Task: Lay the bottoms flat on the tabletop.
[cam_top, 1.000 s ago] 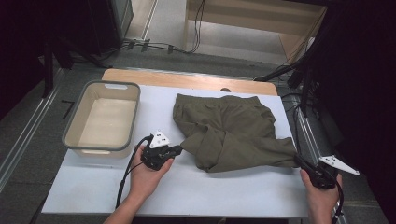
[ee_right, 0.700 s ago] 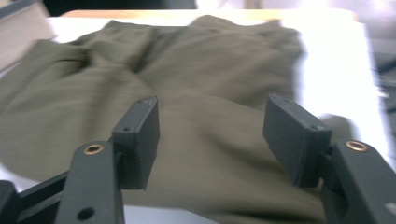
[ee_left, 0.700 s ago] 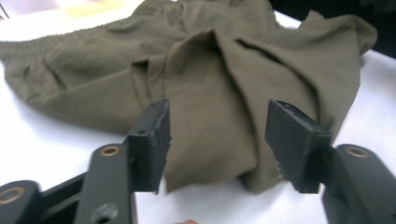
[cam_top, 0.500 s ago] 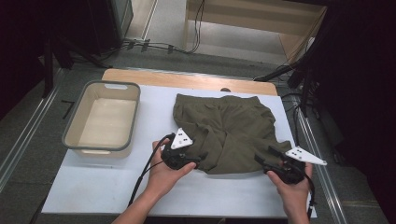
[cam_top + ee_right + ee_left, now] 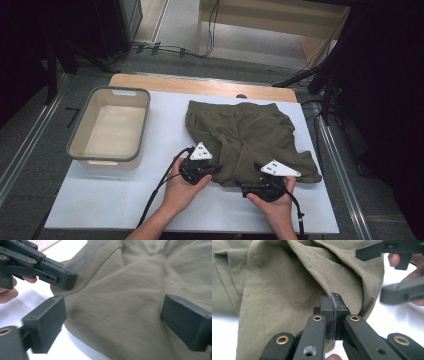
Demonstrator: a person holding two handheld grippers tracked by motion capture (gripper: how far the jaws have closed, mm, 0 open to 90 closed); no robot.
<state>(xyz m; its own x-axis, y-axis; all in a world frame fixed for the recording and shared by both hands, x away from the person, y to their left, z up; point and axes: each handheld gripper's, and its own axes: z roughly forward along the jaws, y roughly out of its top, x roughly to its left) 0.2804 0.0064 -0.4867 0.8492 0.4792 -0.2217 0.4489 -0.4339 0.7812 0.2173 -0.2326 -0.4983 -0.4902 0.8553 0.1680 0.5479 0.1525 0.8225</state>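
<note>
An olive-green garment (image 5: pixel 250 135) lies crumpled on the right half of the white table (image 5: pixel 100 200). My left gripper (image 5: pixel 216 170) is at its front edge. In the left gripper view the jaws have just been closing, and the left gripper (image 5: pixel 332 302) is shut on a raised fold of the garment (image 5: pixel 282 285). My right gripper (image 5: pixel 243 186) sits just to the right, at the same front edge. In the right gripper view its jaws have just been opening. The right gripper (image 5: pixel 112 320) stands wide open with the garment (image 5: pixel 125 290) between the pads, not pressed. The left gripper (image 5: pixel 67 280) shows at upper left.
An empty grey-rimmed tub (image 5: pixel 110 127) stands on the table's left side. A wooden strip (image 5: pixel 200 85) runs along the back edge. Cables lie on the floor beyond. The right gripper (image 5: pixel 372 272) shows at the upper right of the left gripper view.
The right hand has come in from the table's right edge to the garment's front edge, its jaws opening. The left hand has shifted right and shut on a fold.
</note>
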